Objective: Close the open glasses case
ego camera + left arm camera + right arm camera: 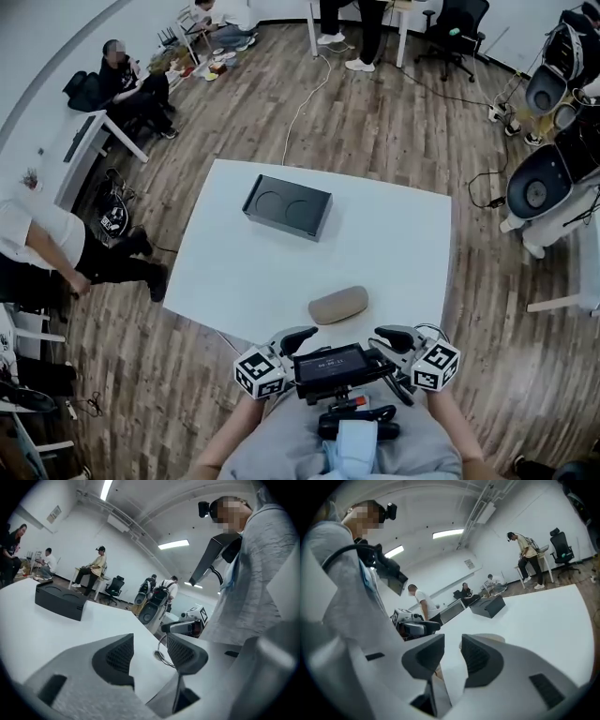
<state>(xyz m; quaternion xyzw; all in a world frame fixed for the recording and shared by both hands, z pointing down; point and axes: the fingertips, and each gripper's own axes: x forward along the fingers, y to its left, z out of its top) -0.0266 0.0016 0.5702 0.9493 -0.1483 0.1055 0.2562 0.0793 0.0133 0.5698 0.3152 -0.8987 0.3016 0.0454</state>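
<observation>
The beige glasses case (338, 305) lies with its lid down near the table's front edge; in the right gripper view a sliver of the case (490, 638) shows behind one finger. Both grippers hang at the person's chest, short of the table and apart from the case. My left gripper (292, 338) is open with nothing between its fingers, which stand wide apart in its own view (150, 653). My right gripper (395, 338) is open too, its gap narrower and empty (452, 656). Each gripper sees the other: the right gripper (187, 626), the left gripper (412, 626).
A black box (288, 207) with two round recesses stands at the back of the white table (394, 234); it also shows as the box (61, 601) and the box (487, 605). People sit and stand around the room, with office chairs and machines at the right.
</observation>
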